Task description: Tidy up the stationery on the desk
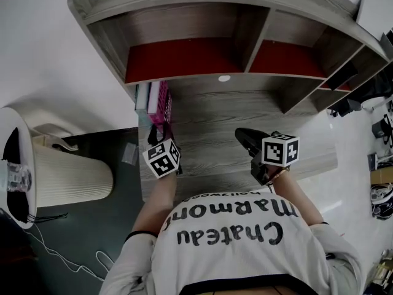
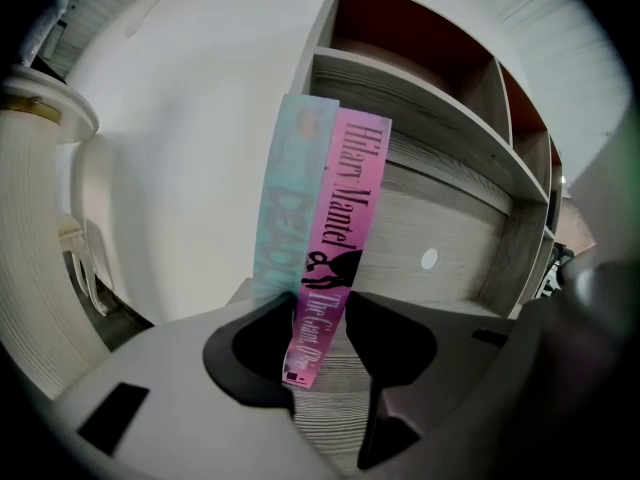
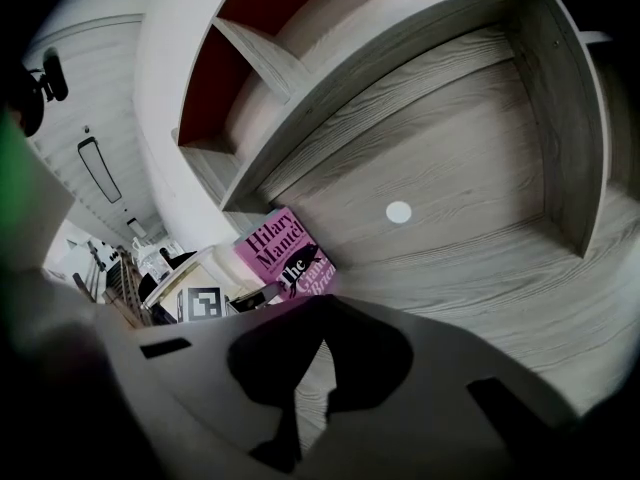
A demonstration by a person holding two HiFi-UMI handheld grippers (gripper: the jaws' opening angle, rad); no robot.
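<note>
From the head view, the left gripper (image 1: 161, 137) reaches a pink paperback book (image 1: 161, 103) standing upright beside a pale teal book (image 1: 142, 96) at the grey wooden bench's (image 1: 209, 134) left edge. In the left gripper view, its jaws clamp the pink spine. In the right gripper view, the right gripper (image 3: 310, 368) is closed and empty above the bench.

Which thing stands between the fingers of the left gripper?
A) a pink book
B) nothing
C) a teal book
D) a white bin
A: the left gripper view shows the spine of the pink book between the fingers of the left gripper, with the teal book beside it, outside them.
</note>
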